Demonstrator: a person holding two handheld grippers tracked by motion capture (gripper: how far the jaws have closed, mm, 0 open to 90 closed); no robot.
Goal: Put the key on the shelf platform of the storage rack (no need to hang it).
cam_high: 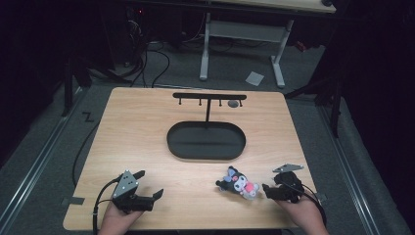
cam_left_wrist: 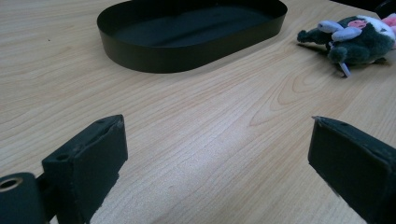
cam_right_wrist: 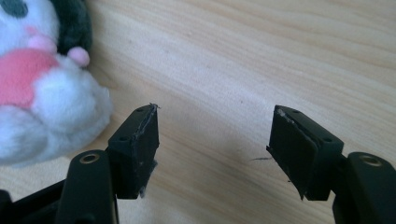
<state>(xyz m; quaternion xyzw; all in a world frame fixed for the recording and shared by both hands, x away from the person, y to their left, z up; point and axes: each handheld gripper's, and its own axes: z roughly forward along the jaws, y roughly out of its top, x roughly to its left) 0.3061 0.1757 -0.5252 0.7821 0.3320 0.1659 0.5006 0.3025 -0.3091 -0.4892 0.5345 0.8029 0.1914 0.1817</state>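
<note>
High view: plush toy (cam_high: 238, 183) just beside right tongs (cam_high: 266, 187).

The left gripper (cam_left_wrist: 217, 158) hangs wide open over bare table (cam_left_wrist: 196, 121); beyond lie a black oval tray (cam_left_wrist: 187, 51) and a plush toy (cam_left_wrist: 352, 39), apart.

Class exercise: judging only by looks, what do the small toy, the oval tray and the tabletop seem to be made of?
Toy: soft plush fabric, since its surface is fuzzy and rounded. Oval tray: probably thin metal or plastic with a matt black finish; its wall is thin and even. Tabletop: light wood or wood-look laminate, showing grain lines and a smooth sheen.
</note>
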